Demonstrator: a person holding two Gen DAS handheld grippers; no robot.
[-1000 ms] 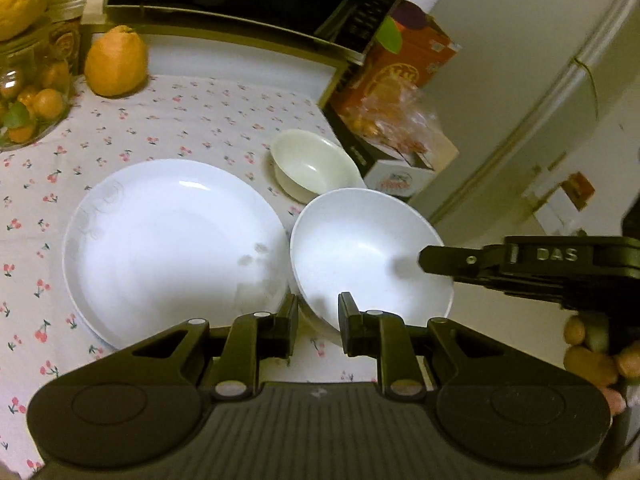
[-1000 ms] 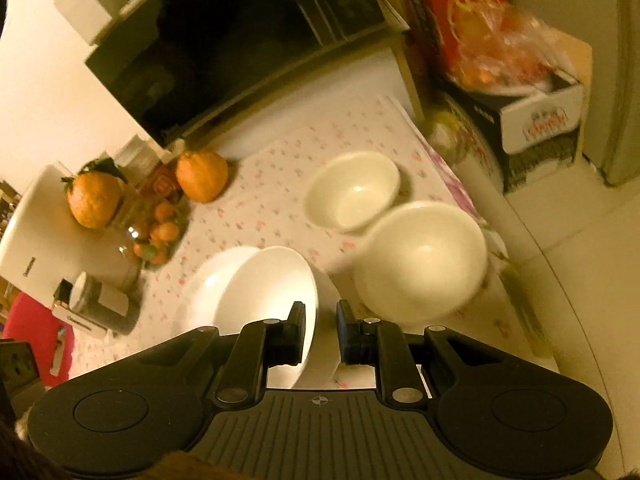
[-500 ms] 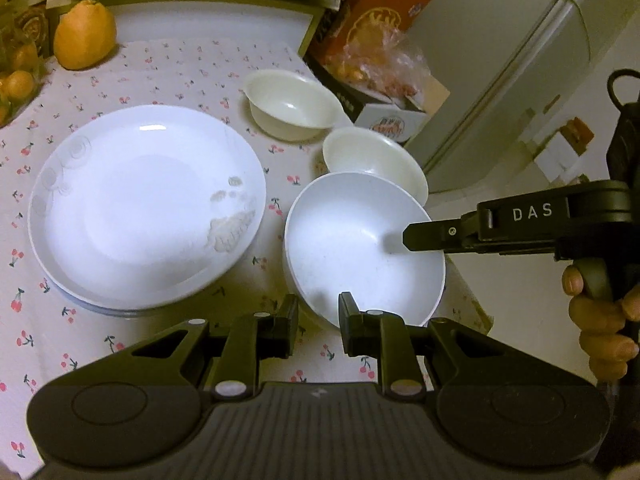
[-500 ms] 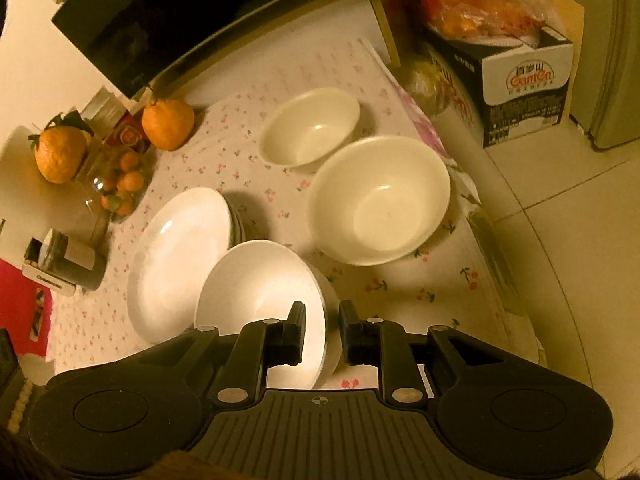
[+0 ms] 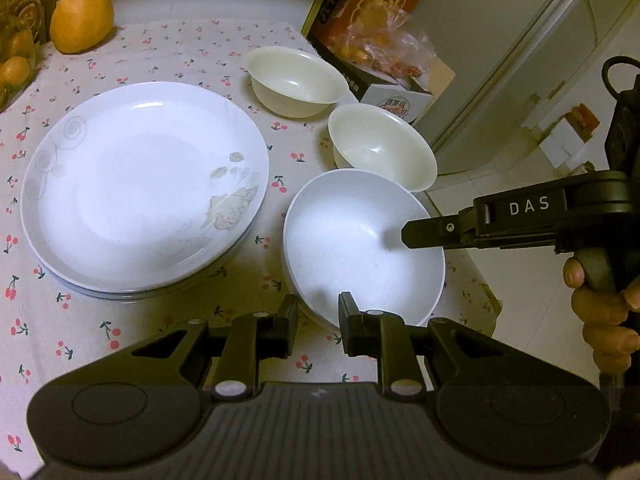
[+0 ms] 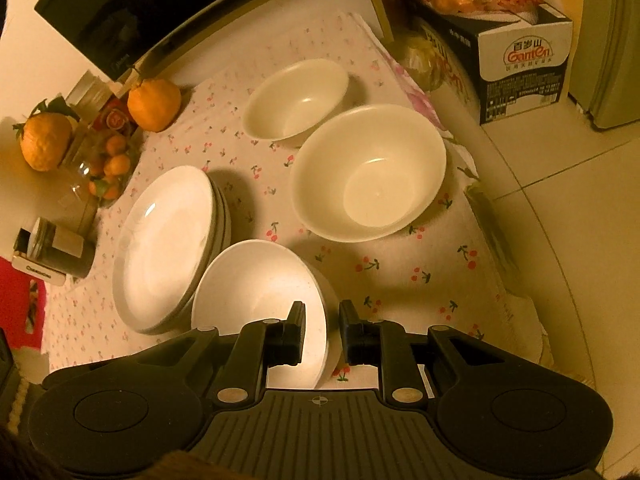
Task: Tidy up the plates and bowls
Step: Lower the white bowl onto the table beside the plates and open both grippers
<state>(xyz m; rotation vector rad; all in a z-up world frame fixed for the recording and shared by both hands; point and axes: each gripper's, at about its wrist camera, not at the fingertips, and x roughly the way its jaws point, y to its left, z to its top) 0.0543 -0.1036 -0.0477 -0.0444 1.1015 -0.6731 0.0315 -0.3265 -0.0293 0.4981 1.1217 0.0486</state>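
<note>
A white bowl [image 5: 360, 240] stands on the cherry-print tablecloth [image 5: 120, 336], beside a stack of white plates [image 5: 140, 184]. Two cream bowls sit behind it: a nearer one [image 5: 380, 144] and a farther one [image 5: 294, 80]. My left gripper [image 5: 318, 316] straddles the white bowl's near rim, jaws slightly apart. My right gripper [image 6: 322, 324] straddles the same bowl's [image 6: 256, 296] right rim, one finger inside, one outside, with a gap to the rim. It also shows in the left wrist view [image 5: 404, 234]. The plates [image 6: 168, 240] and the cream bowls [image 6: 372, 172] [image 6: 296, 98] show in the right wrist view too.
A large orange fruit [image 5: 80, 16], a glass jar of small oranges [image 6: 108, 164] and a microwave [image 6: 160, 4] stand at the back. A cardboard box [image 6: 524, 64] with bagged fruit stands on the floor to the right. The table edge [image 6: 520, 312] runs close to the white bowl.
The white bowl has come down from the air to the cloth beside the plates. Both views have pulled back, so the nearer cream bowl now shows behind it.
</note>
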